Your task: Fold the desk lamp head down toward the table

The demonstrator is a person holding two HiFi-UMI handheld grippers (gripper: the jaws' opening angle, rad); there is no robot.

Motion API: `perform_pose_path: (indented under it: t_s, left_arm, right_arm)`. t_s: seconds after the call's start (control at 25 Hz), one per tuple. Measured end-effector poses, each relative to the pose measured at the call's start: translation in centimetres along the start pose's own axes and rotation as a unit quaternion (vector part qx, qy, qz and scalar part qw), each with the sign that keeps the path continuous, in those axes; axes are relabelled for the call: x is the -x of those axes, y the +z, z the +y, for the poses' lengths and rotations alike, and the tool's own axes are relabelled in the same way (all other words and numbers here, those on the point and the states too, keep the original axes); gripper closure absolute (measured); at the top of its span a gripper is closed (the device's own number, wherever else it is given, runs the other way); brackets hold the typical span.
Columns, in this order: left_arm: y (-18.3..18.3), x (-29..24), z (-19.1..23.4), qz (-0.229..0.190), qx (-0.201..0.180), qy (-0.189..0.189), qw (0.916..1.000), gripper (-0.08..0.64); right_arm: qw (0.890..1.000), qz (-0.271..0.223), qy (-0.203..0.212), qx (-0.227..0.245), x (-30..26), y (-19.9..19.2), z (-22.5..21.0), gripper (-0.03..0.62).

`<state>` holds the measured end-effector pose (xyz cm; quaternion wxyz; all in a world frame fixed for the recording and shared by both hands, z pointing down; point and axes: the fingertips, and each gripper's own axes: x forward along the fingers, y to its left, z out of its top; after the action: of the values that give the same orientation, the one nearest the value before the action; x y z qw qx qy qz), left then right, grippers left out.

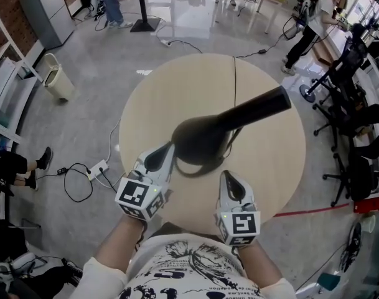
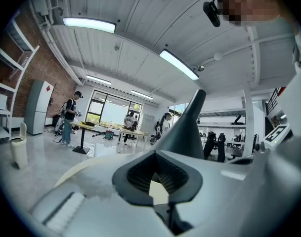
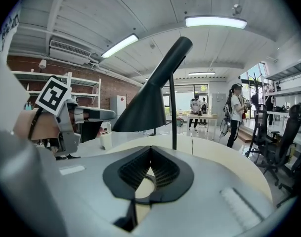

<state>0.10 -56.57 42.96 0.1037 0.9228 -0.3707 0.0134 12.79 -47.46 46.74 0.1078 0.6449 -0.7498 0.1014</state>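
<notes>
Hovering near-side of lamp head point(image 1: 205, 141): L gripper point(image 1: 158, 159), R gripper point(image 1: 233, 189) both clenched, empty, no contact. Next, likely: press head down twd table point(image 1: 273, 167).

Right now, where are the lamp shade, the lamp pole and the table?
lamp shade point(image 3: 146, 105): right gripper view, on its cone wall
lamp pole point(image 3: 173, 117): right gripper view, halfway up
table point(image 1: 170, 98): head view, bare top

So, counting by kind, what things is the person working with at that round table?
desk lamp: 1
hand-held grippers: 2, the left hand-held gripper and the right hand-held gripper
round table: 1
Total: 4
</notes>
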Motion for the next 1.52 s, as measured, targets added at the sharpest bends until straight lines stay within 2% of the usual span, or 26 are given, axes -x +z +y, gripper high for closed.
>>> perform_pose_path:
  t_s: [0.28, 0.48, 0.64, 0.76, 1.0, 1.24, 1.52]
  left_arm:
    - [0.9, 4.1, -2.9, -0.031, 0.043, 0.045, 0.9976, 0.557]
    - [-0.9, 6.5, -6.9, -0.03, 0.026, 0.078, 0.9962, 0.557]
    - [-3.9, 8.5, -9.6, -0.01, 0.042, 0.082, 0.9957, 0.557]
    - [-5.2, 9.4, -11.4, 0.001, 0.033, 0.068, 0.9971, 0.557]
    - [-5.5, 12.4, -14.6, -0.006, 0.015, 0.045, 0.9989, 0.557]
    - [-6.1, 19.7, -18.8, -0.015, -0.014, 0.035, 0.9992, 0.557]
    - [-6.8, 29.4, -23.9, -0.026, -0.016, 0.035, 0.9989, 0.557]
  right_arm:
    - [0.999, -0.021, 0.04, 0.013, 1.5, 0.8, -0.4, 0.583]
    - [0.995, -0.031, 0.085, 0.027, 2.6, 0.7, 0.4, 0.583]
    - [0.993, -0.034, 0.109, 0.03, 3.7, -0.4, 1.9, 0.583]
    - [0.991, -0.045, 0.121, 0.024, 5.4, -0.9, 2.7, 0.584]
    - [0.994, -0.055, 0.095, 0.021, 10.2, -1.5, 2.6, 0.583]
    - [0.994, -0.072, 0.072, 0.028, 16.4, -1.7, 4.5, 0.583]
    - [0.995, -0.072, 0.066, 0.017, 25.9, -4.9, 9.2, 0.583]
